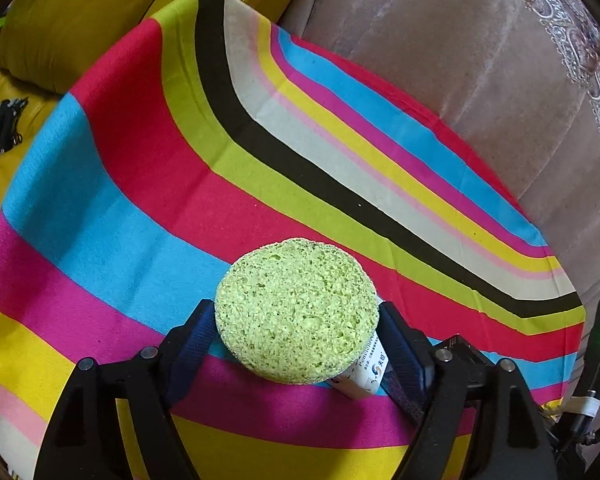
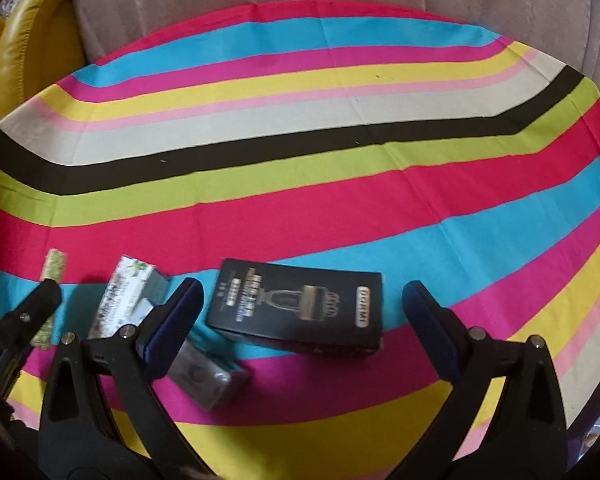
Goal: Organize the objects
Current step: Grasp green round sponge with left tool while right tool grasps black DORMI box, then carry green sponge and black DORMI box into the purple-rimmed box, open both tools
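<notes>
A round green sponge (image 1: 292,300) sits between the blue pads of my left gripper (image 1: 296,320), which is shut on it by its edge. Its flat face is turned up toward the camera. It covers part of a white printed box (image 1: 364,376) lying under it on the striped cloth (image 1: 140,160). In the right wrist view the sponge (image 2: 54,268) shows edge-on at far left, next to the white box (image 2: 126,296). My right gripper (image 2: 303,286) stands open over a black carton (image 2: 296,320), with its pads on either side and apart from it. A small clear packet (image 2: 204,380) lies by the left finger.
The striped cloth (image 2: 300,140) covers a seat with pinkish upholstery (image 1: 460,60) behind it. A yellow cushion (image 1: 80,20) lies at the far left, with dark items (image 1: 0,128) beside it. The far half of the cloth bears nothing.
</notes>
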Motion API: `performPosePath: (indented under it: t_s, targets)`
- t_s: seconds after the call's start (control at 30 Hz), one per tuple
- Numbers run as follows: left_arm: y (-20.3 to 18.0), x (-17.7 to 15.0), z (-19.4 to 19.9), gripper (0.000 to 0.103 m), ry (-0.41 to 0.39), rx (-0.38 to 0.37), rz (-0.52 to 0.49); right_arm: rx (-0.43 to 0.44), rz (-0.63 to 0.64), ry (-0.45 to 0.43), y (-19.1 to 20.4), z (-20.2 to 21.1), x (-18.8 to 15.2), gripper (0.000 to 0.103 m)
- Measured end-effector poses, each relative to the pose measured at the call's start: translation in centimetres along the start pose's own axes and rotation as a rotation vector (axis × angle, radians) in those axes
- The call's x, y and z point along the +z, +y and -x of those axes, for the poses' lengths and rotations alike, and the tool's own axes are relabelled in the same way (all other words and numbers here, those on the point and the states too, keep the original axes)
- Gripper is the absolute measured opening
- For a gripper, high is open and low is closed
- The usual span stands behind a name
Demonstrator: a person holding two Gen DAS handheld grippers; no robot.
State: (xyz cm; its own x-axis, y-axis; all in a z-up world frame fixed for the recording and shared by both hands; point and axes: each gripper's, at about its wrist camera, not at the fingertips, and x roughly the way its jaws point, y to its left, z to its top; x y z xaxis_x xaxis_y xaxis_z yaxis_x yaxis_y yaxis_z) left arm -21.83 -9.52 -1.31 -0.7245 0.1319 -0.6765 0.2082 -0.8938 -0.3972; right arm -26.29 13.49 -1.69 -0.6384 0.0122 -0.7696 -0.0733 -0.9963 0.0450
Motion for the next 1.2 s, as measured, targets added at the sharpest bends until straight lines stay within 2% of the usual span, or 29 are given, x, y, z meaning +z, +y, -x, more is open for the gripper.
performPosePath:
  t_s: [0.07, 0.1, 0.4, 0.73, 0.93, 1.2]
  targets:
    - [-0.3, 0.0, 0.0, 0.081, -0.007, -0.002, -0.006, -0.002, 0.007, 0.012, -0.1, -0.3, -0.1, 0.095]
    - [-0.4, -0.1, 0.3, 0.081, -0.009, -0.003, -0.012, 0.006, 0.014, 0.022, -0.1, -0.5, -0.2, 0.088]
    - [-2.1, -0.9, 2.3, 0.081, -0.065, -0.008, -0.059, 0.023, 0.025, 0.015, -0.9, 1.0, -1.6, 0.088]
    - [-4.8, -3.4, 5.5, 0.081, -0.071, -0.033, -0.132, 0.049, 0.009, -0.018, -3.1, 6.6, -4.3, 0.088]
    - [-6.5, -5.8, 6.9, 0.081, -0.038, -0.068, -0.184, 0.061, -0.03, -0.033, -5.7, 10.1, -6.2, 0.088]
    - [-9.0, -8.5, 8.9, 0.081, -0.001, -0.118, -0.255, 0.073, -0.077, -0.033, -9.2, 12.7, -8.1, 0.088]
